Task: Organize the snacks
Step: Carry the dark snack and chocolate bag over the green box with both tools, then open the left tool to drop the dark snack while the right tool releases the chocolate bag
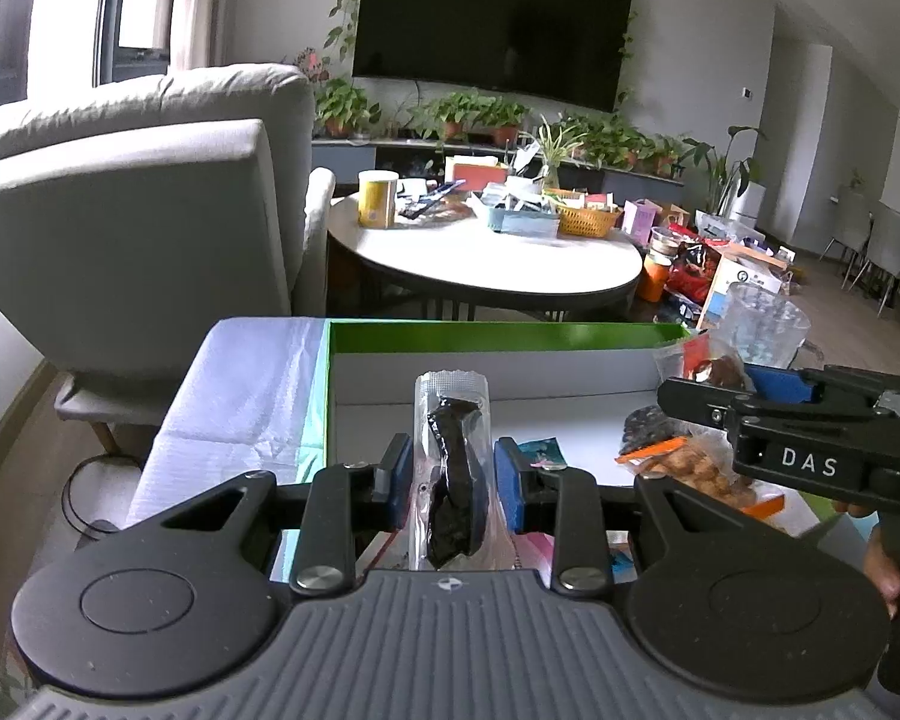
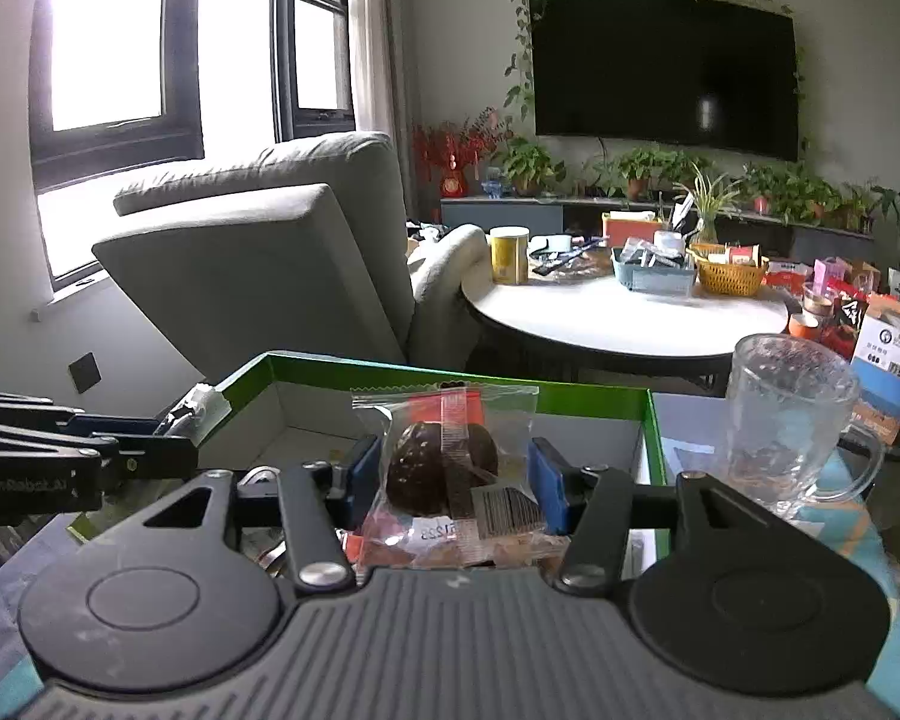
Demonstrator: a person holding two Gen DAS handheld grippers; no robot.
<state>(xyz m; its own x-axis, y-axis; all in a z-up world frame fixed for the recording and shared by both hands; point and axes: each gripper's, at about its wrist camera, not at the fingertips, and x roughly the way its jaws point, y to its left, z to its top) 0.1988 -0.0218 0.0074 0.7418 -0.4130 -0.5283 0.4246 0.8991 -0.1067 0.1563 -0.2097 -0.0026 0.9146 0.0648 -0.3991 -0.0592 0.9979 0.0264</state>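
While my left gripper (image 1: pixel 453 474) clamps a clear packet of dark snack (image 1: pixel 455 480) above the green-rimmed box (image 1: pixel 510 336) near its left wall, my right gripper (image 2: pixel 457 474) grips a round brown cake packet (image 2: pixel 444 468) above its right side. Both, I judge, are mid-carry; next I lower and release each inside.

right gripper (image 1: pixel 690 396) body cut off at frame edge, box (image 1: pixel 510 339) floor partly hidden

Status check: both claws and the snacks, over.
Left claw shut on dark snack packet. Right claw shut on round snack packet. Both over green box; glass mug beside.
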